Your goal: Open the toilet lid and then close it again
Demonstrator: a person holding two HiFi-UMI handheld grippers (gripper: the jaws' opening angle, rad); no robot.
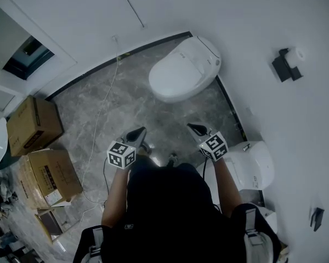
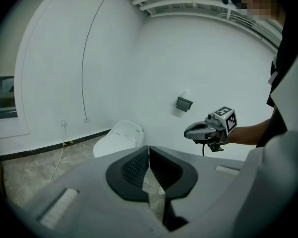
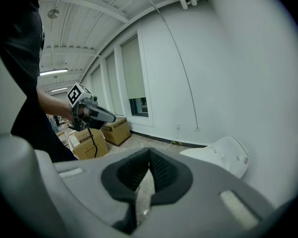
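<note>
1. Two grippers are held out in front of the person, side by side and well apart, both tilted down toward the floor
2. Left gripper (image 1: 137,131): its own view shows the jaws pressed together with nothing between them, and only grey floor shows past the dark ribbed pads (image 2: 136,165)
3. Right gripper (image 1: 196,129): its jaws also meet at the tips and hold nothing
4. The toilet (image 1: 184,70) is white and its lid (image 1: 172,80) is down; it stands at the far edge of the grey stone floor (image 1: 126,97), in the far right corner, with its back against the wall above the dark skirting
5. Neither gripper touches the toilet, and bare floor lies between the gripper tips and the front of the bowl
6. A dark holder (image 1: 285,66) is fixed to the right wall, beyond the toilet
7. A thin cable (image 1: 101,111) runs from the wall at the far edge across the floor toward the person
8. Cardboard boxes (image 1: 34,122) sit along the left edge of the floor, well apart from the toilet
9. A second white fixture (image 1: 251,166) sits by the right wall, just beside the arm that holds the right gripper
</note>
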